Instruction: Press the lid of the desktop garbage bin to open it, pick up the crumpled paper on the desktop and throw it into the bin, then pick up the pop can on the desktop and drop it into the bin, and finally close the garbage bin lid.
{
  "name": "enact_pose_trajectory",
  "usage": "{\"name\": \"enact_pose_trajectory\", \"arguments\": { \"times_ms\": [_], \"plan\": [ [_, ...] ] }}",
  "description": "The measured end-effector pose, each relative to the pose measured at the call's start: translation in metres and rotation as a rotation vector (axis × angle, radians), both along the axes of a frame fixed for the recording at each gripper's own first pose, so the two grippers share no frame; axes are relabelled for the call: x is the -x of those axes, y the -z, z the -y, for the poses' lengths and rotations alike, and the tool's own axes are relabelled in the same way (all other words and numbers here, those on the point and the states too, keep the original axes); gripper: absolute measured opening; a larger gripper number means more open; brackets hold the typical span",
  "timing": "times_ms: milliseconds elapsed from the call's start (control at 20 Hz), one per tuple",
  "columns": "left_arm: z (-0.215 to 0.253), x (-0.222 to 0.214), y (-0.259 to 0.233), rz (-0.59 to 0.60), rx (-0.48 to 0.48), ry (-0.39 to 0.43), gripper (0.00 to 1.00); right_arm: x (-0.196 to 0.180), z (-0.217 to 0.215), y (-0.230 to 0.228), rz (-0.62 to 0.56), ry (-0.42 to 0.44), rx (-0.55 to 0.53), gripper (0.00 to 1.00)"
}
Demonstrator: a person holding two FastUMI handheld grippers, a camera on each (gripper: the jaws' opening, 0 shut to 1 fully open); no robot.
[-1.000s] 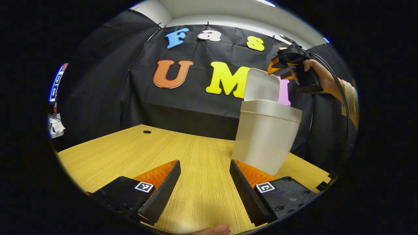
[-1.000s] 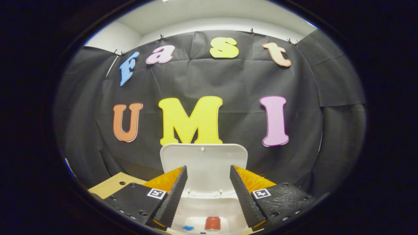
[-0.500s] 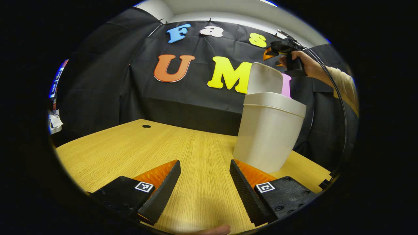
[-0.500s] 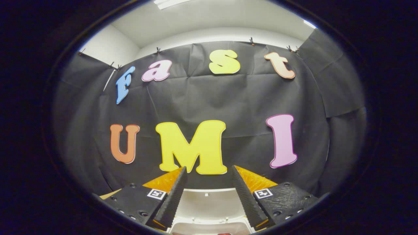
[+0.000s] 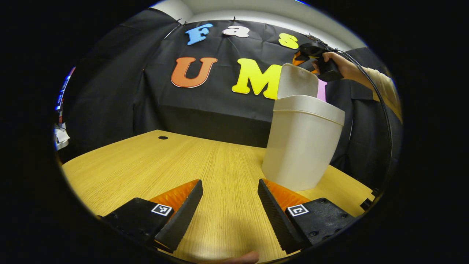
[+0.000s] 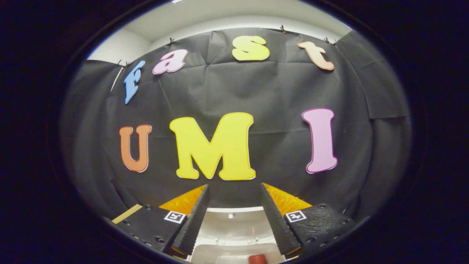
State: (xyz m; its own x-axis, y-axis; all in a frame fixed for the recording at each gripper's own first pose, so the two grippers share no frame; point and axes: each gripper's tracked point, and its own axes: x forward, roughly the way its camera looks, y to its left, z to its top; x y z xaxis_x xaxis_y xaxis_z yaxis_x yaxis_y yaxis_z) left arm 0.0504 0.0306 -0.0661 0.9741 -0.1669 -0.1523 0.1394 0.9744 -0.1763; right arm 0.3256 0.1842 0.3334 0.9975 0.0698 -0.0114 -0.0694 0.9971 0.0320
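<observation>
A cream garbage bin (image 5: 302, 143) stands on the wooden table (image 5: 154, 165), right of centre in the left gripper view, its lid (image 5: 297, 81) raised upright. My left gripper (image 5: 230, 200) hovers low over the table, open, nothing between its fingers. Above the lid's top edge, a hand holds my right gripper (image 5: 304, 58). In the right gripper view that gripper (image 6: 234, 209) is open, above the raised lid (image 6: 231, 227). A red pop can (image 6: 257, 259) lies inside the bin below it.
Black cloth walls the booth behind the table. A small cable hole (image 5: 163, 138) sits near the table's far left. A cable (image 5: 383, 110) hangs from the right gripper down the right side. A fingertip (image 5: 242, 257) shows at the bottom edge of the left gripper view.
The right gripper rose from over the bin's mouth to just above the lid's top edge, staying open. The left gripper barely shifted.
</observation>
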Motion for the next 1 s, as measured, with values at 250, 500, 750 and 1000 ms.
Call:
{"name": "enact_pose_trajectory", "arguments": {
  "times_ms": [250, 500, 750, 1000],
  "plan": [
    [0.009, 0.006, -0.009, 0.024, 0.001, 0.017, 0.98, 0.033, 0.000, 0.015, -0.057, 0.003, 0.047, 0.83],
    [0.016, 0.009, -0.030, 0.053, 0.020, 0.026, 0.97, 0.060, 0.005, 0.073, -0.302, 0.025, 0.116, 0.83],
    [0.007, 0.021, -0.063, 0.127, 0.016, 0.015, 0.97, 0.088, 0.006, 0.152, -0.634, 0.019, 0.027, 0.86],
    [0.001, 0.031, -0.086, 0.177, 0.016, 0.004, 0.97, 0.109, 0.014, 0.175, -0.684, 0.026, 0.057, 0.86]
  ]
}}
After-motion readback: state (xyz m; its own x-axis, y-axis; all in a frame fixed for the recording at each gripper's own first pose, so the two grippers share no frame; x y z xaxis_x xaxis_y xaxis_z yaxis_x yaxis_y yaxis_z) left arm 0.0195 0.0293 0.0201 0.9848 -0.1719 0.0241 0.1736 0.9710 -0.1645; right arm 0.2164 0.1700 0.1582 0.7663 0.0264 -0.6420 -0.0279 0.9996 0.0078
